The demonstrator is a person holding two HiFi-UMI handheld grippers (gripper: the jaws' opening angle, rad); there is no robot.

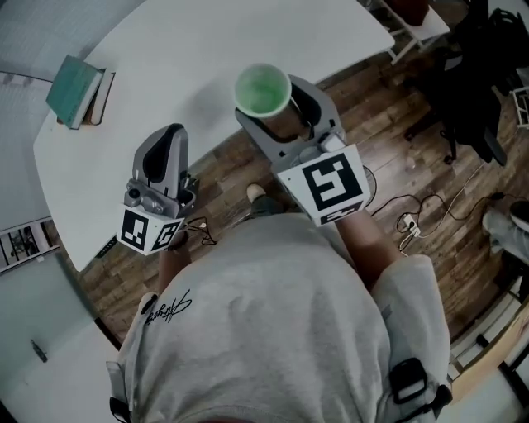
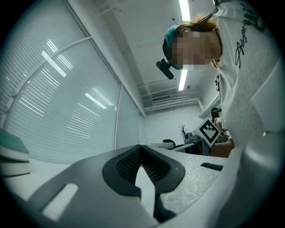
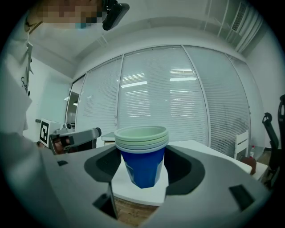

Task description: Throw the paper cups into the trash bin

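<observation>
Your head view is evenly and softly lit: the white worktop [image 1: 207, 74] reads bright without glare, the wooden floor [image 1: 397, 149] reads darker, and shadows are faint. Both tool views bend hard at the edges, a round picture with black corners. In the left tool view, ceiling strip lights [image 2: 183, 9] blow out and streak as reflections across the glazed wall [image 2: 67, 102]; the near body of the left tool [image 2: 140, 147] looks soft. In the right tool view, bright blinds [image 3: 178, 102] backlight the paper cups [image 3: 141, 133], sharp in the right tool [image 3: 142, 153]
</observation>
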